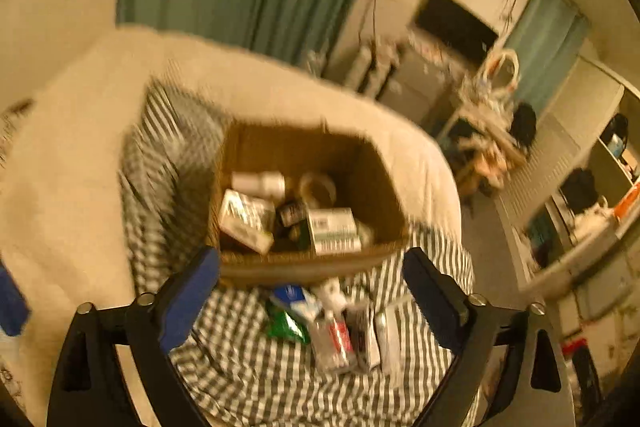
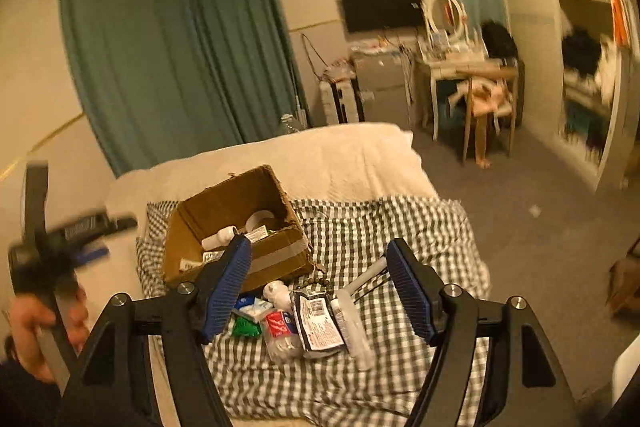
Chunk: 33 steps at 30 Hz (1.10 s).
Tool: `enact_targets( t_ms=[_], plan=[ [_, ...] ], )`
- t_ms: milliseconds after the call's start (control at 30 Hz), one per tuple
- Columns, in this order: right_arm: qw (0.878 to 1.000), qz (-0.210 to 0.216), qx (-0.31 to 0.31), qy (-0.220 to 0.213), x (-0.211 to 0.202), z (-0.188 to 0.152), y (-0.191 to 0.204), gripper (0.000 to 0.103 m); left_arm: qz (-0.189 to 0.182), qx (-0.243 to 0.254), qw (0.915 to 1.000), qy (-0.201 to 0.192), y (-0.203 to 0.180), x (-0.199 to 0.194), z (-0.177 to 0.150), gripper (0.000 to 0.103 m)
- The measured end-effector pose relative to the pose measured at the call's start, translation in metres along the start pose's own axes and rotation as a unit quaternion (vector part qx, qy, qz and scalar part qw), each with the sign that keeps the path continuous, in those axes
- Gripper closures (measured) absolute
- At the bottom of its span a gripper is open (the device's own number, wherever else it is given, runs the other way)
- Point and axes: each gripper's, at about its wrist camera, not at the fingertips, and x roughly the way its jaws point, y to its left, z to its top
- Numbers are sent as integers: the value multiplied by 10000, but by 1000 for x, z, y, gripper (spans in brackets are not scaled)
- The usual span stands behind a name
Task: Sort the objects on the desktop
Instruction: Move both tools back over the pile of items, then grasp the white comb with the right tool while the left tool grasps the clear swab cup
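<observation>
The left gripper hangs with jaws wide apart and empty above a checked cloth on the bed. A cardboard box holds small packets; a blurred cluster of packets lies just before it.

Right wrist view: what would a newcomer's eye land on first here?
The open cardboard box on the checked cloth, already holding bottles and packets. Just in front of it lies a loose cluster of small items not yet sorted. Both the right gripper and left gripper are open and empty.
</observation>
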Motion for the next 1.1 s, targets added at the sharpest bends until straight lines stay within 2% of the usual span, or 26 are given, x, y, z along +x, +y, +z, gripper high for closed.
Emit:
enact_targets(
  t_ms=[67,167,300,367,567,600,667,800,867,933,1100],
  plan=[
    [9999,62,-112,-111,-15,-2,6,27,-209,-31,9998,-62,-11,-8,-1,4],
    [9996,69,-242,-140,-19,-6,6,27,-514,-117,9984,221,-28,2,-9,3],
    [9989,-131,-440,-7,13,-19,-5,27,-691,20,9971,306,-42,30,-34,3],
    [9986,-217,-414,265,41,-26,-15,27,-721,70,9968,350,-43,50,-49,3],
    [9926,-162,-745,945,137,-62,-40,27,-390,4,9961,792,-30,125,-96,3],
    [9914,-67,-755,1068,155,-71,-44,29,-338,-49,9964,777,-25,135,-104,3],
    [9879,83,-766,1343,190,-90,-52,43,-261,-35,9965,793,-21,153,-121,3],
    [9823,342,-793,1660,238,-119,-63,49,-74,45,9965,828,-20,178,-142,3],
    [9826,410,-742,1654,251,-129,-68,49,-25,287,9961,834,-25,186,-151,3],
    [9814,509,-813,1663,260,-141,-68,49,81,526,9924,1110,-31,198,-157,3],
    [9793,620,-959,1672,269,-156,-63,49,265,81,9911,1301,-19,209,-168,4]
  ],
)
